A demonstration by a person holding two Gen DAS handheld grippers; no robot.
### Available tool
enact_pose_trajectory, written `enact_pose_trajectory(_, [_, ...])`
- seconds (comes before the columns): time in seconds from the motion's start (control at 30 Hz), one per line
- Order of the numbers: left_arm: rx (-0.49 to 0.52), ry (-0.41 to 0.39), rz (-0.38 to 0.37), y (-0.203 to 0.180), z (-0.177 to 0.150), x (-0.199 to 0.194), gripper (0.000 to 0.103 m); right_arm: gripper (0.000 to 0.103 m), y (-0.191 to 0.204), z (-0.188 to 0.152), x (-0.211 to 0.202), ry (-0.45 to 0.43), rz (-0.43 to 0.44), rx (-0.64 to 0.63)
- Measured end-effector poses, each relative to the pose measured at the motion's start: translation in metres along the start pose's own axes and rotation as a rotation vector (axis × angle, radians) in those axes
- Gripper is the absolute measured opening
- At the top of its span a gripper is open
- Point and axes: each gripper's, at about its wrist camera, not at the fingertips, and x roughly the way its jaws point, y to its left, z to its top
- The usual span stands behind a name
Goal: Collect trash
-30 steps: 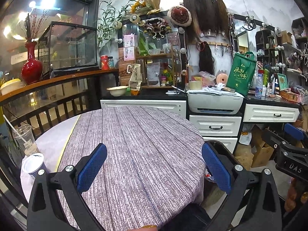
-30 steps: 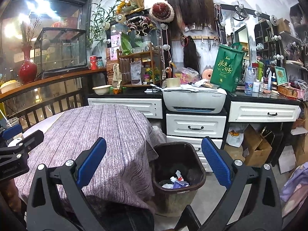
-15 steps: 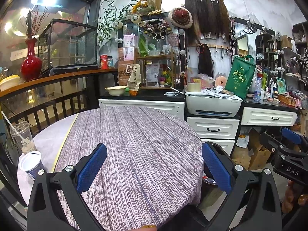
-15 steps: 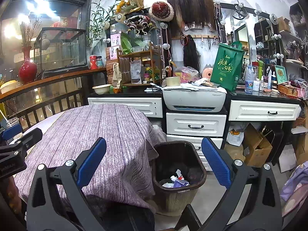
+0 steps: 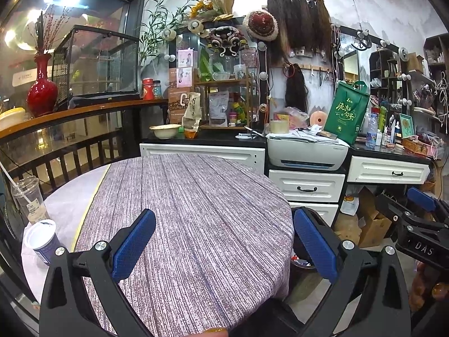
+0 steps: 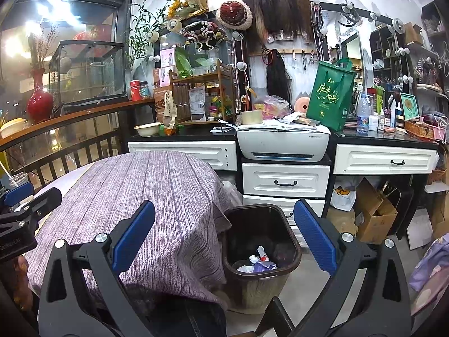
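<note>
A blue paper cup with a white lid [image 5: 42,240] and a clear plastic cup with a straw [image 5: 28,199] stand at the table's left edge. A dark brown trash bin [image 6: 261,252] holding crumpled wrappers [image 6: 256,262] stands on the floor right of the round table [image 5: 190,219]. My left gripper [image 5: 224,245] is open and empty above the purple tablecloth. My right gripper [image 6: 224,243] is open and empty, hovering over the table's right edge and the bin. The right gripper also shows in the left wrist view [image 5: 415,216]; the left one shows in the right wrist view [image 6: 19,210].
White drawers [image 6: 286,179] and a printer [image 6: 280,140] stand behind the bin. A black counter carries a green bag [image 6: 329,95], bottles and a bowl [image 5: 165,130]. A wooden railing [image 5: 64,140] curves along the left. Cardboard boxes [image 6: 373,213] sit on the floor at right.
The left wrist view has shifted slightly, so both cups sit a little further right in it. Both grippers stay open and empty.
</note>
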Motion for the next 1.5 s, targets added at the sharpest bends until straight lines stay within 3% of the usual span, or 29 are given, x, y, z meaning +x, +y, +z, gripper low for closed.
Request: enact_pose_trajectory(1.5, [0.011, 0.028, -0.018, -0.0047, -0.0083, 0.0021, 0.098, 0.097, 0.0019, -0.0067, 0.0026, 0.017, 0.001, 0.003])
